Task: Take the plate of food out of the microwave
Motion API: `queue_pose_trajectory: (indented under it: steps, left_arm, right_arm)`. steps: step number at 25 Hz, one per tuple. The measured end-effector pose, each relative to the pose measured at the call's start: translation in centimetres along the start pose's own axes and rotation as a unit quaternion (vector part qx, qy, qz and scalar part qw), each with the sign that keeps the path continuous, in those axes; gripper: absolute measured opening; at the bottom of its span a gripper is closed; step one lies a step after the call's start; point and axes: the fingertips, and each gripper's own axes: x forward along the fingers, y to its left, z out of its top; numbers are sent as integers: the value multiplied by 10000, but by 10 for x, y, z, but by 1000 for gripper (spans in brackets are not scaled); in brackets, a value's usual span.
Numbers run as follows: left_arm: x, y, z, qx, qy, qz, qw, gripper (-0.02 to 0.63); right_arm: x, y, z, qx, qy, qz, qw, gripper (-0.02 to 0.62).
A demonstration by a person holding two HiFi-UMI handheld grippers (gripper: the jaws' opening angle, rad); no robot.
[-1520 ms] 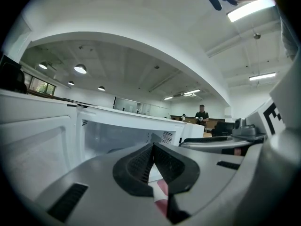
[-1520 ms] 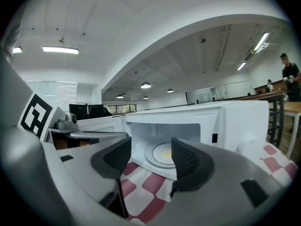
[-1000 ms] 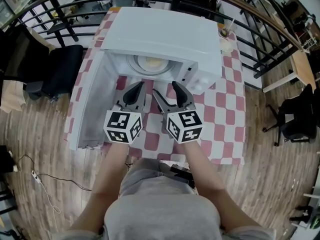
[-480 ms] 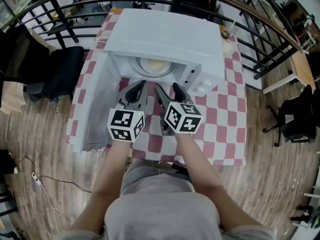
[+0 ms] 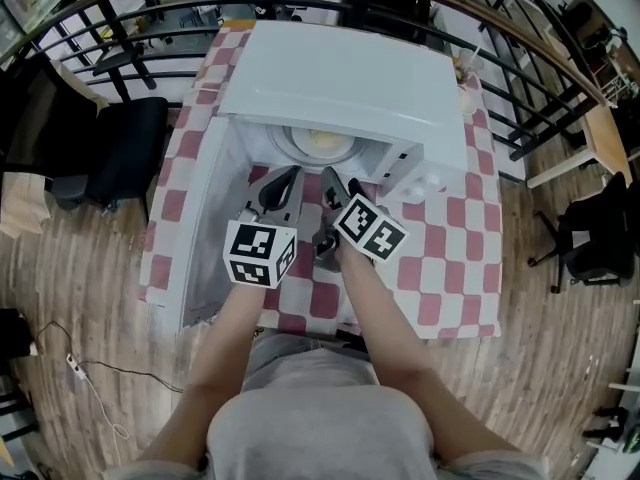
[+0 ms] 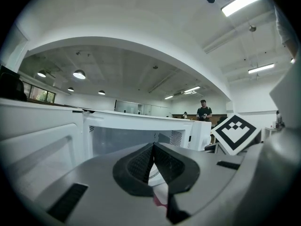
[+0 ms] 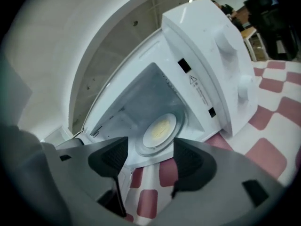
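Microwave (image 5: 340, 78) standing with door (image 5: 198, 223) swung open; plate of food (image 5: 322, 143) sitting inside on turntable (image 7: 142, 149), untouched. Opening done; reaching in, gripping rim and lifting out all left.

Left gripper (image 5: 278, 190) hovering at cavity mouth, jaws pressed together, holding nothing. Right gripper (image 5: 335, 193) beside it, jaws spread wide, empty.

Right gripper view framing plate between its jaws, yellowish food showing. Left gripper view showing only door and cavity wall, no plate. Head view alone showing both grippers short of plate, over checkered tablecloth (image 5: 450, 268).

table (image 5: 452, 268): red-white checked cloth (image 5: 188, 150) | on it: white microwave (image 5: 340, 78), door open
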Motion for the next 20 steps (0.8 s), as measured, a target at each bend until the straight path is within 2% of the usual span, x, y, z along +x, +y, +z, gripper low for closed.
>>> queue_pose_trajectory:
  steps: [7, 12, 20]
  left_arm:
    - [8, 5, -10, 106, 158, -167, 9997, 3]
    - [10, 12, -15, -9, 174, -175, 9997, 3]
    - [12, 16, -20, -153, 194, -223, 9994, 3]
  right_arm:
    - [30, -19, -13, 1468, 52, -227, 9889, 311]
    - [44, -30, -17, 2036, -128, -338, 9784, 313]
    - [65, -49, -30, 2891, -192, -604, 9552, 328]
